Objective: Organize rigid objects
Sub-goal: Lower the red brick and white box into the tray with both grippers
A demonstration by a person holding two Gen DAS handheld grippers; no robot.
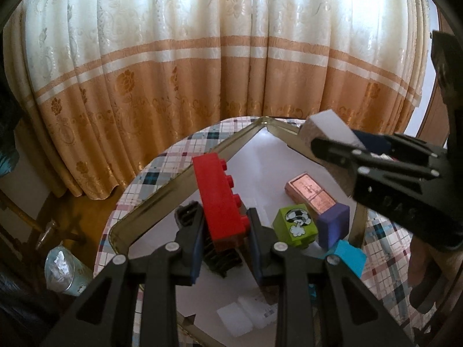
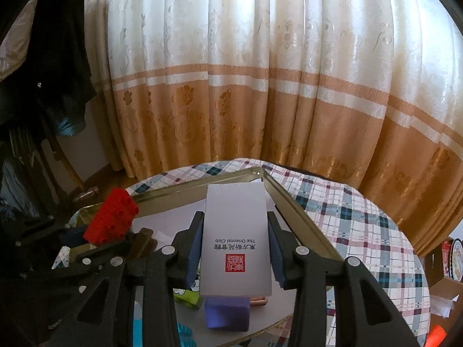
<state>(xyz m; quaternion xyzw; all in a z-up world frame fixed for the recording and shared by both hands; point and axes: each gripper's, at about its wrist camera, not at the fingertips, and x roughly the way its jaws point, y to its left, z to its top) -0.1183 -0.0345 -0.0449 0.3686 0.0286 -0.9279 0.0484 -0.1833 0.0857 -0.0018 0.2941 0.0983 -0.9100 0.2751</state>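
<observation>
My left claw is clamped on the red brick, held above the tray on the counter. It looks light, stiff and smooth, so I grip its flat sides. My right claw clamps the white box, surely light and crushable.

Tray floor bare toward far corner. Near right edge blocked: green cube, purple block, copper box, blue block clustered.
</observation>
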